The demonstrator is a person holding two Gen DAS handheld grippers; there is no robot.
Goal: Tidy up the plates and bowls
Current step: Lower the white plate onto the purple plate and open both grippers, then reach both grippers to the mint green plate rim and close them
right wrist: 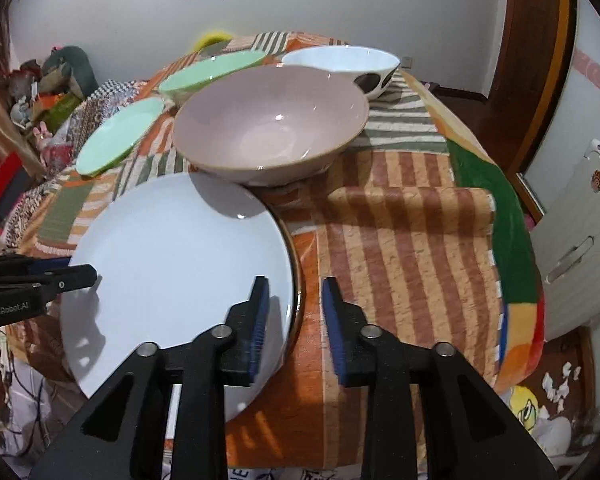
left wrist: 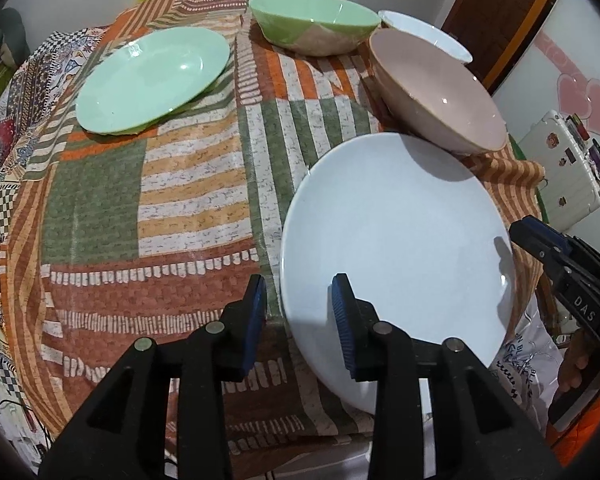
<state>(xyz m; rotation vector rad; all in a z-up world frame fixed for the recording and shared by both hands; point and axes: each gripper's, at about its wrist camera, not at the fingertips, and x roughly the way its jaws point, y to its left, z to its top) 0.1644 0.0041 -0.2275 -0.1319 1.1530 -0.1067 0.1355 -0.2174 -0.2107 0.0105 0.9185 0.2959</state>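
Observation:
A white plate [left wrist: 400,248] lies at the near edge of the table, also in the right wrist view [right wrist: 172,272]. My left gripper [left wrist: 300,312] is open, its jaws straddling the plate's left rim. My right gripper [right wrist: 294,312] is open, its jaws straddling the plate's right rim. Behind the plate stands a pink bowl [left wrist: 436,88] [right wrist: 272,120]. Farther back are a green bowl [left wrist: 312,20] [right wrist: 208,72], a white bowl with dark spots [right wrist: 344,64] [left wrist: 424,32] and a green plate [left wrist: 152,76] [right wrist: 120,136].
The table is covered by a striped patchwork cloth [left wrist: 180,200] whose fold forms a ridge at the right [right wrist: 412,204]. A white suitcase [left wrist: 560,168] stands right of the table. Clutter and toys lie at the left [right wrist: 40,92].

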